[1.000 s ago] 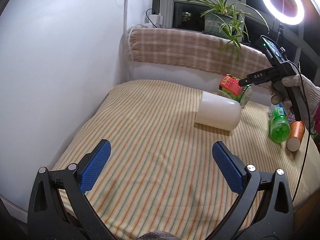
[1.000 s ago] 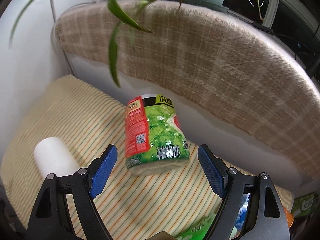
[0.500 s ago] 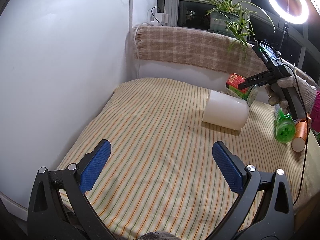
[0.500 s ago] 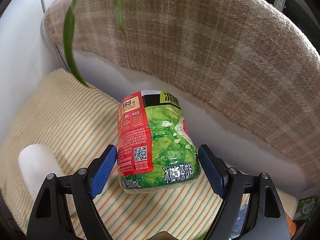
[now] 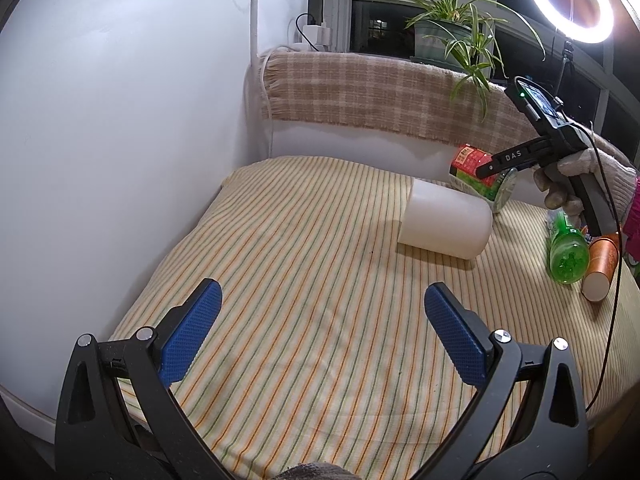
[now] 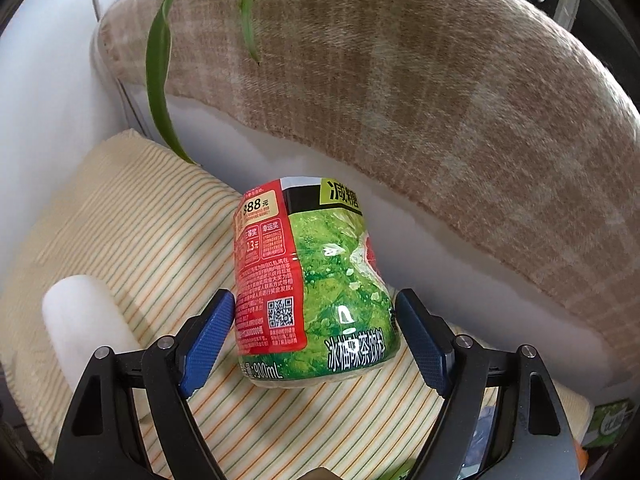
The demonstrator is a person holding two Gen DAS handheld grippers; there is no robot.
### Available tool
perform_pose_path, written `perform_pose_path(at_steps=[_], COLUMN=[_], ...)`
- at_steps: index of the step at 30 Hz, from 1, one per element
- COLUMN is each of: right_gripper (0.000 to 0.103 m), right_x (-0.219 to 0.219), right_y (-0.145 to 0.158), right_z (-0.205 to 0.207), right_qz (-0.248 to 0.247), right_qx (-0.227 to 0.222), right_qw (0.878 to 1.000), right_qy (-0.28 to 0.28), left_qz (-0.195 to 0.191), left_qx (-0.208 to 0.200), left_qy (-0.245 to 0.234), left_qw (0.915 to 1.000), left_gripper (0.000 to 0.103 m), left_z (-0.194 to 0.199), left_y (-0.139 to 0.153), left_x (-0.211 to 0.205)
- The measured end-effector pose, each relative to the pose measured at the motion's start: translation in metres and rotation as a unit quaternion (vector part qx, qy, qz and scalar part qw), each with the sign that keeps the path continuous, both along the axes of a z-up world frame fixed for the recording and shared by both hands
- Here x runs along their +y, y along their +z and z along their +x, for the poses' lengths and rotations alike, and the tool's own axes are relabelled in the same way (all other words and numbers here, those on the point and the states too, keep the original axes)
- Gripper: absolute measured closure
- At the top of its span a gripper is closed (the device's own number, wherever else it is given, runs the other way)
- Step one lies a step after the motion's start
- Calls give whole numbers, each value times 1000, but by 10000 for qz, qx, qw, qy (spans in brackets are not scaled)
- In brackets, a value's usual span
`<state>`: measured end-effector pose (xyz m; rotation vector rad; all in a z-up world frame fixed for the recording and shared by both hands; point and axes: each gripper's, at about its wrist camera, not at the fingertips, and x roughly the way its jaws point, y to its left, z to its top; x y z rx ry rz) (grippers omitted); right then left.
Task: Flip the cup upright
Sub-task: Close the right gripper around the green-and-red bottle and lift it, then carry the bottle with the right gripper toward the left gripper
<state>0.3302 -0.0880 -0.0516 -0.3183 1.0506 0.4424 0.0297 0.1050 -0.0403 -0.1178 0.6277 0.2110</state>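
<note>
A cup cut from a drink bottle, with a green and red label (image 6: 312,288), lies tilted on the striped cloth (image 6: 120,216) near the back wall. My right gripper (image 6: 314,336) is open, its blue pads on either side of the cup's lower end, very close to it. In the left wrist view the same cup (image 5: 474,170) sits behind a white cup (image 5: 444,220) that lies on its side, with the right gripper's finger across it. My left gripper (image 5: 320,336) is open and empty above the near part of the cloth.
A green bottle (image 5: 568,252) and an orange cup (image 5: 602,264) lie at the right edge. A checked blanket (image 5: 380,92) covers the sill behind, with a potted plant (image 5: 444,36) and a ring light (image 5: 572,0). White wall on the left.
My right gripper has moved forward so the labelled cup now sits between its pads. My left gripper has drawn back and risen a little, staying open.
</note>
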Motion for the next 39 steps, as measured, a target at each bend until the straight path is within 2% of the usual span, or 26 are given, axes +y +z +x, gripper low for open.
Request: perform_pose_path(at_steps=[7, 15, 28, 34, 39], right_gripper=[21, 21, 21, 21, 21], right_x=[-20, -43, -83, -90, -100], right_y=[9, 30, 65, 52, 18], right_z=[-3, -27, -127, -174, -199], right_qz=[387, 720, 1660, 2137, 2484], right_qx=[39, -237, -507, -285, 179], right_qw=[9991, 9968, 9839, 9733, 9600], right_qy=[-166, -246, -437, -782, -1280], left_qz=[3, -50, -233, -406, -454], left_qx=[-24, -57, -150, -184, -168], left_qy=[-52, -163, -466, -589, -702], left_qw=[10000, 9998, 9985, 9973, 9964], left_gripper=[0, 0, 0, 0, 0], left_z=[-1, -2, -5, -6, -6], left_y=[1, 2, 6, 9, 10], left_x=[-3, -8, -23, -31, -40])
